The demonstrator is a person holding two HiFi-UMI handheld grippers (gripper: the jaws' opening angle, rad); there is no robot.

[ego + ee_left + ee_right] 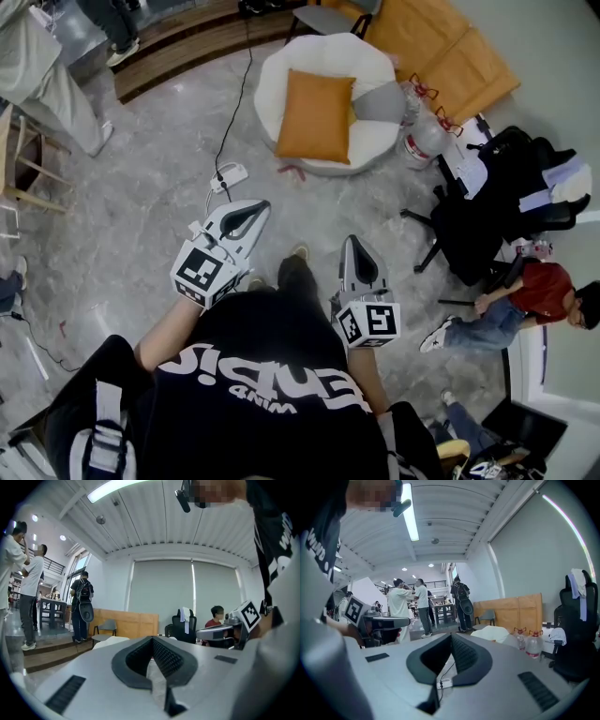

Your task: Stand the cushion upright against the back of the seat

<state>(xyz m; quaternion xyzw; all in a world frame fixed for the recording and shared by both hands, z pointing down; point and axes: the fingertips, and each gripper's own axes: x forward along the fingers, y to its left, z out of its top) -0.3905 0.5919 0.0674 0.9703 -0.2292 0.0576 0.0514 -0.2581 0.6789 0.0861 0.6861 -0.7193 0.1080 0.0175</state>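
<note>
An orange square cushion [316,115] lies flat on a round white seat [281,70] some way ahead of me on the floor, with a grey cushion [380,101] beside it at the seat's right. My left gripper [260,209] is held out in front of my body, shut and holding nothing, well short of the seat. To its right my right gripper [354,244] is also shut and holds nothing. Past the shut left gripper [152,640], the left gripper view shows the white seat [110,641] low in the distance. Beyond the right gripper [451,636], the seat [493,632] appears again.
A white power strip [228,175] with a black cable lies on the marble floor between me and the seat. Water bottles [427,131] stand right of the seat, a black office chair [497,202] and a seated person [534,295] farther right. Wooden boards [441,42] lean behind.
</note>
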